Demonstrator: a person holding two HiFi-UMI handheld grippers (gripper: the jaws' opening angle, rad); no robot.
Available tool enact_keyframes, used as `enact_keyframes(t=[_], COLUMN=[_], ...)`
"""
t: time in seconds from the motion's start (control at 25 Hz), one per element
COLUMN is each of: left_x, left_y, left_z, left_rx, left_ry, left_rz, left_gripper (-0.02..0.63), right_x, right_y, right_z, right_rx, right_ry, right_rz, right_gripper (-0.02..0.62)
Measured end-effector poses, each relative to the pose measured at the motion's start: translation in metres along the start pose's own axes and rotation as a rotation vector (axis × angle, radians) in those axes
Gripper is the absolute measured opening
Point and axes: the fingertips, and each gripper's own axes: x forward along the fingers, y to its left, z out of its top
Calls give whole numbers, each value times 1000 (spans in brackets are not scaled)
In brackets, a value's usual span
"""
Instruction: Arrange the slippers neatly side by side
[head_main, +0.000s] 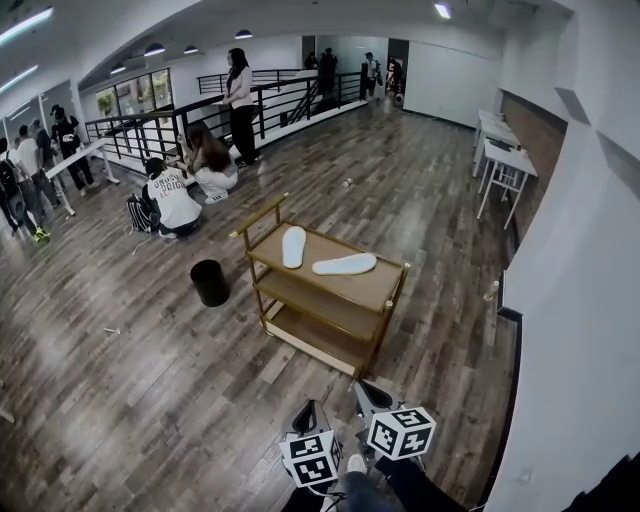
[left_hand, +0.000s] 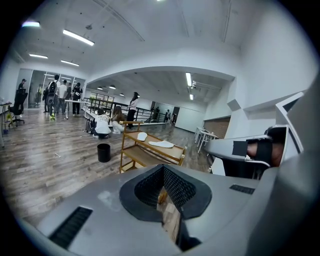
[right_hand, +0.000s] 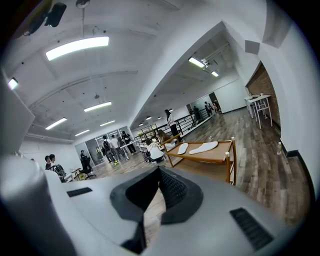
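A wooden three-shelf table (head_main: 378, 287) stands on the plank floor (head_main: 150, 380), with a black bin (head_main: 209, 282) just beside its left end. Well short of it, low in the head view, the left hand-held gripper (left_hand: 162, 187) and the right hand-held gripper (right_hand: 157, 187) each have their jaws pressed nearly together, holding nothing. On the table's top shelf lie two white slippers, one (head_main: 293, 246) pointing away, the other (head_main: 344, 264) lying crosswise, near but apart.

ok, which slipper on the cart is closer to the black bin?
The left slipper, lying lengthwise away from the camera at the cart's handle end. The other slipper lies crosswise, farther from the black bin.
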Motion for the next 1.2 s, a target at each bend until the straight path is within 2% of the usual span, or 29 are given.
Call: enact_keyframes(t=[0.28, 0.72, 0.92, 1.2], left_x=[56, 149, 177, 206], left_y=[3, -8, -9, 2], left_z=[21, 78, 90, 108], left_rx=[-8, -24, -18, -22], left_ry=[5, -30, -37, -33], left_rz=[28, 89, 105, 116], left_gripper=[-2, -2, -2, -2], right_x=[48, 122, 145, 176], right_y=[-36, -96, -120, -130], right_z=[27, 85, 95, 106], right_rx=[2, -18, -4, 0], right_ry=[4, 21, 24, 37], right_rz=[19, 85, 92, 92], right_gripper=[-3, -3, -3, -3])
